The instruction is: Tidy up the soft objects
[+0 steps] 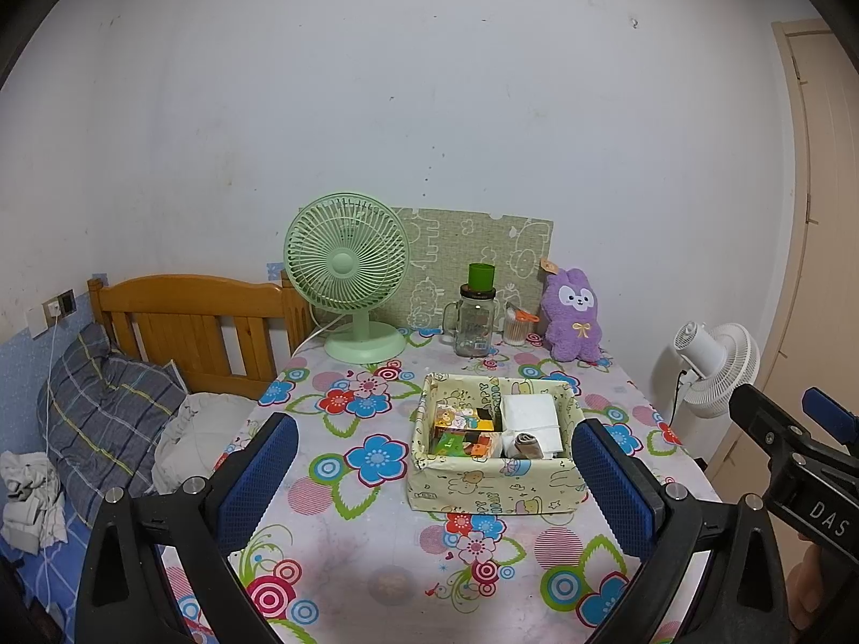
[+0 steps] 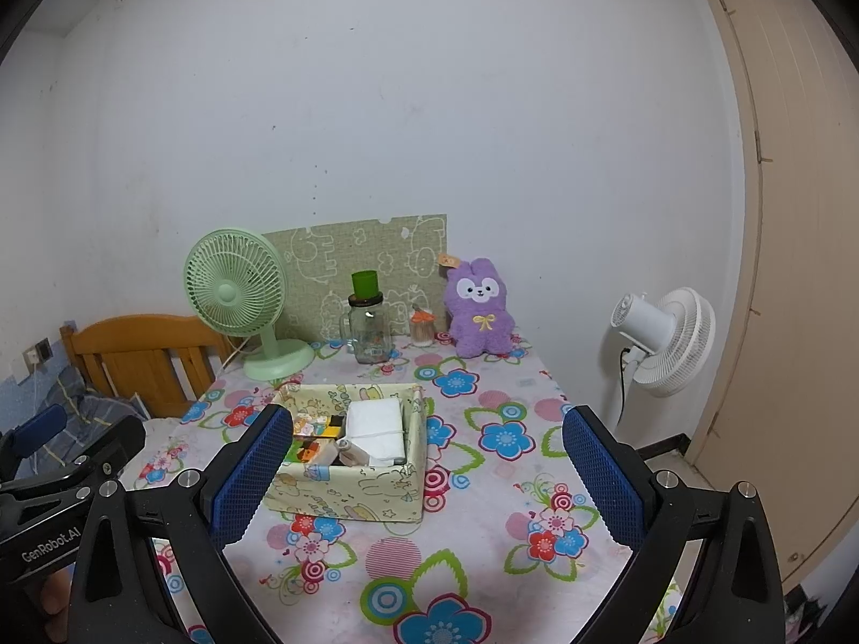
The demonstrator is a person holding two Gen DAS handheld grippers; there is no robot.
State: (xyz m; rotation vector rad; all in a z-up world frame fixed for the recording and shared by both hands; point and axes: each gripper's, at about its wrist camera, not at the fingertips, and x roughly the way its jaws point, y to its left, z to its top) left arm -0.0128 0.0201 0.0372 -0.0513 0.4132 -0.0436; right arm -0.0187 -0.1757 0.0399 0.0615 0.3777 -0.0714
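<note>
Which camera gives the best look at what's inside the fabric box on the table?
The left wrist view. There the fabric box sits unobstructed between the open fingers, showing colourful packets, a white bundle and a rolled brown item. In the right wrist view, the box is partly covered by that gripper's left finger.

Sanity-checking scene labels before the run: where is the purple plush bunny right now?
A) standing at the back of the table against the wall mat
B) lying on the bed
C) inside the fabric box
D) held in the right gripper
A: the purple plush bunny stands upright at the far edge of the table, beside the glass jar, well behind the fabric box; both grippers are open and hold nothing.
</note>
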